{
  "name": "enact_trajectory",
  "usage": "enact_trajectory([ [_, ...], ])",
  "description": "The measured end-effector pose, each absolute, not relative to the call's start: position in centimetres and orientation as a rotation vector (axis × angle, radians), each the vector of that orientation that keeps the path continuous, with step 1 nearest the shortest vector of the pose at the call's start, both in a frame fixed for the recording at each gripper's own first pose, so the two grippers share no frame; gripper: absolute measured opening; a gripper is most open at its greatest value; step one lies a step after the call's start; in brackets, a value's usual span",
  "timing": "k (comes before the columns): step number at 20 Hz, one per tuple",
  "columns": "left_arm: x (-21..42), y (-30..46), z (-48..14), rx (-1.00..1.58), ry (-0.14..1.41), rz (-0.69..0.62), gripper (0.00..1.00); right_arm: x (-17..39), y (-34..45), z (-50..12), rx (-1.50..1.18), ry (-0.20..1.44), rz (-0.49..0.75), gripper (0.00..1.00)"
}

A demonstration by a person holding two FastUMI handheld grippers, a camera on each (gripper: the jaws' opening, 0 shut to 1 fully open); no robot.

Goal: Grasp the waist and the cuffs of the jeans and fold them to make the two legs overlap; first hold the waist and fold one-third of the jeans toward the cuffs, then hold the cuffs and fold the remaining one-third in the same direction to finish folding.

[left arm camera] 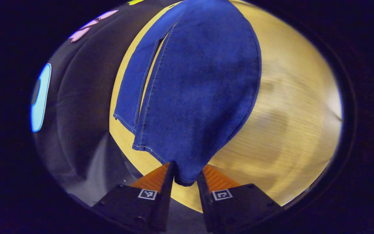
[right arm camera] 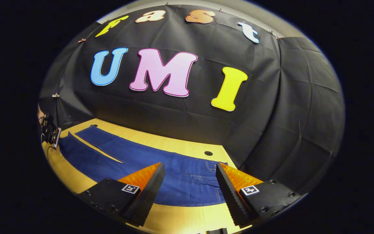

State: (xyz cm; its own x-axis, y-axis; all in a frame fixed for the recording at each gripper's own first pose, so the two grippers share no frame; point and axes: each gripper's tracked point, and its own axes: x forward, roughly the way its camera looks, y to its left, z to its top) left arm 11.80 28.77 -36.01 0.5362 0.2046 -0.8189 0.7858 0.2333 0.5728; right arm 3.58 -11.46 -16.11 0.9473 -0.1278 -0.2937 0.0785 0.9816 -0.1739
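Observation:
Blue jeans (left arm camera: pixel 193 84) stretch away from me over the wooden table (left arm camera: pixel 291 117). In the left gripper view, my left gripper (left arm camera: pixel 187 169) is shut on the cuff of the nearer leg, which bulges up off the table. The other leg (left arm camera: pixel 131 87) lies flat to its left. In the right gripper view the jeans (right arm camera: pixel 122 156) lie spread out on the table (right arm camera: pixel 170 142), waist end nearest. My right gripper (right arm camera: pixel 189 167) hovers open over the waist (right arm camera: pixel 190 187), with nothing between its fingers. The left gripper (right arm camera: pixel 50 131) shows small at the far cuff end.
The black cloth wall (right arm camera: pixel 271 107) runs close behind the table's far edge and also stands beside the cuff end (left arm camera: pixel 83 97). A small round hole (right arm camera: pixel 208 153) sits in the tabletop near the waist. Bare wood lies right of the jeans (left arm camera: pixel 297 97).

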Motion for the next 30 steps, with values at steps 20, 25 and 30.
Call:
enact_trajectory([
  [20,12.5,28.4,-35.8,1.362,0.89,-0.449,0.06,6.3,-29.5,-22.3,-0.908,0.529,0.15,0.97],
  [25,12.4,28.2,-36.1,1.359,0.897,-0.419,0.06,3.6,-33.4,-29.8,-1.123,0.746,0.36,0.97],
  [30,12.3,28.3,-36.1,1.319,0.931,-0.421,0.06,-0.5,-34.7,-37.3,-1.283,0.921,0.574,0.98],
])
